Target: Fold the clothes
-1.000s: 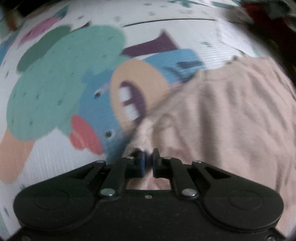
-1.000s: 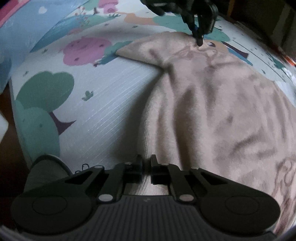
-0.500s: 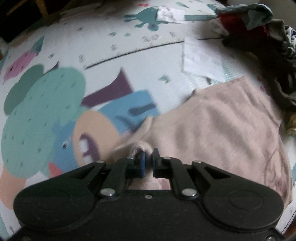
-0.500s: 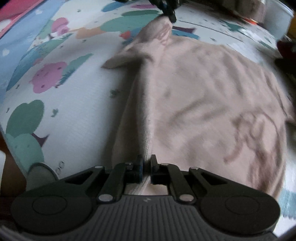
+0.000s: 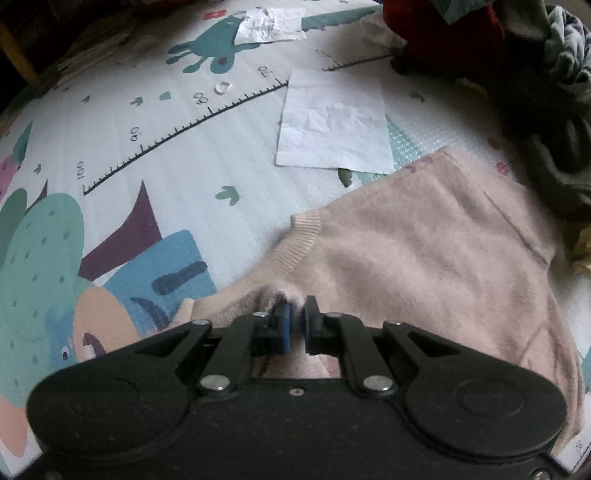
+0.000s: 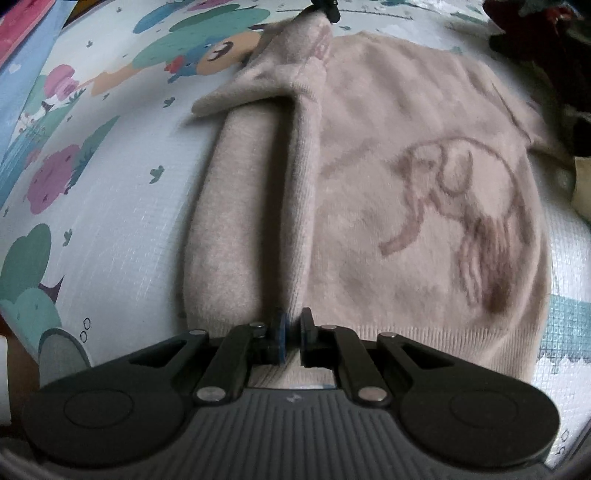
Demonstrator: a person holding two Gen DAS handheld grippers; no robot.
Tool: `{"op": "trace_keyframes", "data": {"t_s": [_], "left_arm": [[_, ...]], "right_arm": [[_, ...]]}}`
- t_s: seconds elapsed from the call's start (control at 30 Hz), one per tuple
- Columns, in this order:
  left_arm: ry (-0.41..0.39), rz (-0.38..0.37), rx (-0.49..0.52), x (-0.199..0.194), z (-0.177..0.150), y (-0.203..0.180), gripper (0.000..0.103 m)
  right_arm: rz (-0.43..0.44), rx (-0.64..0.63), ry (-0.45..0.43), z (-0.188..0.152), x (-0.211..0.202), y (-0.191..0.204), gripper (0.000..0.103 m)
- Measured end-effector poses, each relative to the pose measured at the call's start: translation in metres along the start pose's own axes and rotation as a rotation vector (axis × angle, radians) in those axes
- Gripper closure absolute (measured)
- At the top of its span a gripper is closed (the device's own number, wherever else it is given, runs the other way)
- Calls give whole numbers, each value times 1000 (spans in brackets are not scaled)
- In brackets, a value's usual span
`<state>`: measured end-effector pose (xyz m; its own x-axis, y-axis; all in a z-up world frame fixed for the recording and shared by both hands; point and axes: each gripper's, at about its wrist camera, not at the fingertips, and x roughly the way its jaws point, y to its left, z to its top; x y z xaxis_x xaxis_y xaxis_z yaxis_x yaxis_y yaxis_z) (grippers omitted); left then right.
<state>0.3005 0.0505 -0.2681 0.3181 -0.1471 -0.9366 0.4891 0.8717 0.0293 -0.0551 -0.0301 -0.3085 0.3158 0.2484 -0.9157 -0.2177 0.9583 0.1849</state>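
A pale pink sweater (image 6: 406,155) with a brown elephant drawing lies on a cartoon play mat (image 6: 122,221). Its left side is lifted into a long ridge folded toward the middle. My right gripper (image 6: 291,325) is shut on the sweater's hem at the near end of that ridge. My left gripper (image 5: 295,314) is shut on the sweater (image 5: 406,251) near the neckline and shoulder; its tip also shows in the right wrist view (image 6: 327,5) at the far end of the ridge.
A white paper sheet (image 5: 332,125) lies on the mat beyond the sweater, with a second crumpled paper (image 5: 269,20) further back. A pile of dark and red clothes (image 5: 517,74) sits at the right, also in the right wrist view (image 6: 546,44).
Both grippers have carried the sweater's left edge to the right, over the body, forming a raised fold. The elephant drawing has come into view. Both stay shut on the fabric.
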Motion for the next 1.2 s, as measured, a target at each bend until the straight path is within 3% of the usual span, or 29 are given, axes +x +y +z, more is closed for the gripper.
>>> {"op": "trace_keyframes", "data": {"t_s": [0.63, 0.83, 0.87, 0.93, 1.07, 1.2], "left_arm": [[20, 27, -58, 29, 11, -15, 98], [-14, 48, -16, 37, 1, -21, 98], [-14, 40, -19, 38, -1, -20, 96], [-12, 4, -28, 34, -2, -16, 77], [-26, -46, 16, 10, -4, -8, 72], [-35, -97, 28, -14, -23, 13, 61]], "right_arm": [[-35, 112, -5, -3, 5, -36, 94], [-47, 95, 23, 0, 14, -42, 93], [-47, 101, 27, 1, 14, -42, 91], [-52, 101, 30, 3, 14, -40, 88], [-84, 75, -5, 0, 5, -38, 63], [-119, 29, -43, -1, -2, -32, 62]]}}
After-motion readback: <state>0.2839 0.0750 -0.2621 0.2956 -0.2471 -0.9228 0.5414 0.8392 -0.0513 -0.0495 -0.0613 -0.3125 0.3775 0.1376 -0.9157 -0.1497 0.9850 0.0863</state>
